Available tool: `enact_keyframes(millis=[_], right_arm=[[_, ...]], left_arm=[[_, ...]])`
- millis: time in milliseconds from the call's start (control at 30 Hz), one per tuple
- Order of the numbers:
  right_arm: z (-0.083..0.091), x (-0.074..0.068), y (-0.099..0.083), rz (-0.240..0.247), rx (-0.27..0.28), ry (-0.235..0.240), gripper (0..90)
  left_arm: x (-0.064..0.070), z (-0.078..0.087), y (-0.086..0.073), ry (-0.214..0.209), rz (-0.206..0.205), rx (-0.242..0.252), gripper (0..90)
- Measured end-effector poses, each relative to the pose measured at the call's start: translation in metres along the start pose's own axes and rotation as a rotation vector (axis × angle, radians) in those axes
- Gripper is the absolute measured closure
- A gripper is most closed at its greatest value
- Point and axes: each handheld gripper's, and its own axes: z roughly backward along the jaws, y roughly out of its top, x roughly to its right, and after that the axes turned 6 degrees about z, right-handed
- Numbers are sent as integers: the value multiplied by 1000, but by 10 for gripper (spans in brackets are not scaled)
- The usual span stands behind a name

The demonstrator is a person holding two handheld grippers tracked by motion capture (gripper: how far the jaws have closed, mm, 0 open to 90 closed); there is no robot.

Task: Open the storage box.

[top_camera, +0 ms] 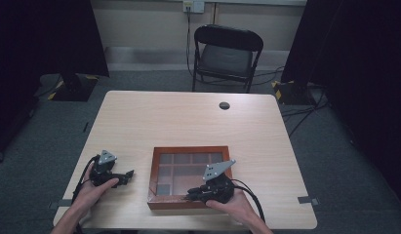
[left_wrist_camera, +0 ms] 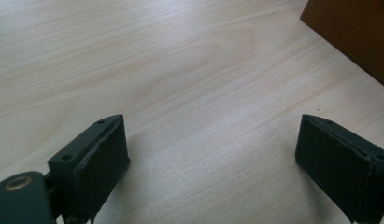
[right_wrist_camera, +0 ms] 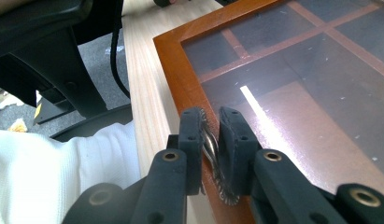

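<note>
A brown wooden box (top_camera: 153,175) with a glass lid over several compartments lies flat near the table's front edge. My right gripper (top_camera: 190,195) is at the box's front rim, pointing left. In the right gripper view this gripper (right_wrist_camera: 212,121) is shut on a thin silvery metal piece with a ridged edge (right_wrist_camera: 211,145), just above the box's wooden frame (right_wrist_camera: 175,56). My left gripper (top_camera: 130,174) rests left of the box, apart from it. Its jaws (left_wrist_camera: 208,140) are wide open over bare tabletop, and a corner of the box (left_wrist_camera: 353,32) lies ahead at the right.
The light wooden table (top_camera: 188,122) has a round cable hole (top_camera: 224,105) near its far edge. A black folding chair (top_camera: 227,53) stands behind it. Dark curtains and stand bases flank the table. A white sleeve (right_wrist_camera: 63,163) is beside the table's front edge.
</note>
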Motion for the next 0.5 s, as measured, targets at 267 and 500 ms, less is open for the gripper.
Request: enact_keyframes(millis=[267,500], right_arm=[[-4,-1,-1,18,-15,-12,815],[-7,-6,-1,5,7,-38,818]], left_arm=[[1,0,0,-2,8,6,86],[0,0,0,-1,1,3,85]])
